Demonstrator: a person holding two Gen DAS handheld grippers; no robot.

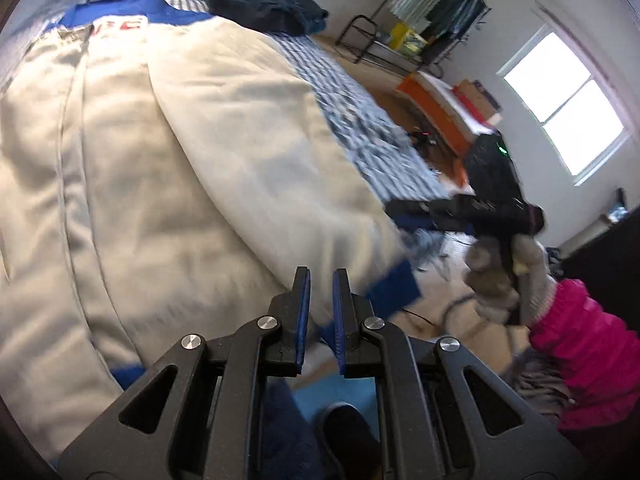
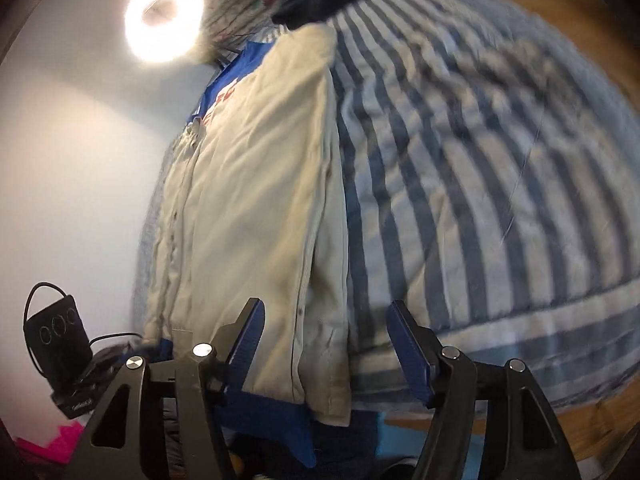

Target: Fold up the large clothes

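A large cream jacket [image 1: 168, 152] with blue collar, blue hem band and red lettering lies spread on a blue-and-white striped bedspread [image 1: 360, 120]. It also shows in the right wrist view [image 2: 256, 200], with its hem toward me. My left gripper [image 1: 320, 312] hangs over the jacket's hem edge with its jaws a narrow gap apart and nothing between them. My right gripper [image 2: 324, 344] is open wide at the jacket's lower right corner, the hem between its fingers but not pinched. In the left wrist view the right gripper [image 1: 492, 200] is held by a gloved hand at the bed's edge.
A dark folded garment [image 1: 264, 4] lies at the head of the bed. A clothes rack [image 1: 436, 12], orange box [image 1: 432, 108] and window [image 1: 564, 104] stand beyond the bed. A ring light [image 2: 164, 20] shines on the wall. The person's pink sleeve [image 1: 580, 352] is on the right.
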